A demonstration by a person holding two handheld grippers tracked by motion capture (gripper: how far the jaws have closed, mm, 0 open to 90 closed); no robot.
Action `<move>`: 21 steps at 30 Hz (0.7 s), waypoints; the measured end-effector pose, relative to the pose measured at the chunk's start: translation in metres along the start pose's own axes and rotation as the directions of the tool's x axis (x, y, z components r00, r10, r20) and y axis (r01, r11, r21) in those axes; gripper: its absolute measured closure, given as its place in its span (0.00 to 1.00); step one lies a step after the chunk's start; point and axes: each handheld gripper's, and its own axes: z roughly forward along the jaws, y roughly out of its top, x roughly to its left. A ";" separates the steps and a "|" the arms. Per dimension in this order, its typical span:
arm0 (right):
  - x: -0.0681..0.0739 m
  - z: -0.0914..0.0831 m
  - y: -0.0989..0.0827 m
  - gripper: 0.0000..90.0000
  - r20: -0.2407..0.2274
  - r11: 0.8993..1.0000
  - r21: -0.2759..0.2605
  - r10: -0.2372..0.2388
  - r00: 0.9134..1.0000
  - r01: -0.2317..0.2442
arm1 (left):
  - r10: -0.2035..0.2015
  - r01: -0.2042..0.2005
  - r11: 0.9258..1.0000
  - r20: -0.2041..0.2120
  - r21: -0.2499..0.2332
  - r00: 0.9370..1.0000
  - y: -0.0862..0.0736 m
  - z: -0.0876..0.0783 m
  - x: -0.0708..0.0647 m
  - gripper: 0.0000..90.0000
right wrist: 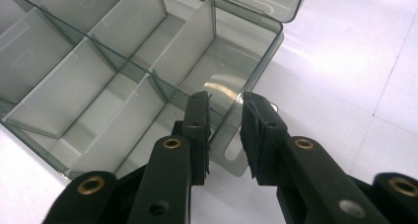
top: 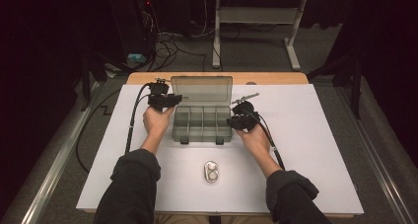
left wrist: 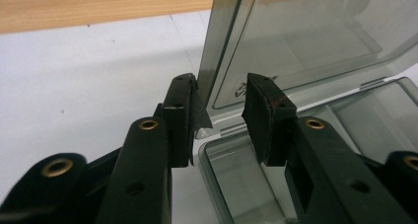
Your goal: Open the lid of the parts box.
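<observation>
White table (top: 320,150) | organizer box (top: 202,128) lid up | left gripper (top: 170,100) straddles lid, unclamped | right gripper (top: 235,119) straddles wall, unclamped | tin (top: 211,172) near

Small metal tin (top: 211,172) (lying flat), white tabletop (top: 320,150)

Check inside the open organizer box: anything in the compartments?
The compartments of the organizer box look empty; through the clear base only dividers and white table show. The right gripper and left gripper cover small parts of its edges.
</observation>
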 end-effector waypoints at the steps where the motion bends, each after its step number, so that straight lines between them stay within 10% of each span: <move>1: 0.000 0.000 0.000 0.82 0.000 1.000 0.000 -0.001 1.000 0.001 | -0.003 0.003 1.000 -0.004 0.004 1.000 0.000 0.002 0.000 0.72; 21: -0.001 0.000 -0.001 0.82 -0.008 1.000 -0.007 0.016 1.000 -0.016 | -0.026 0.028 0.997 -0.023 0.073 0.999 -0.006 0.019 0.003 0.70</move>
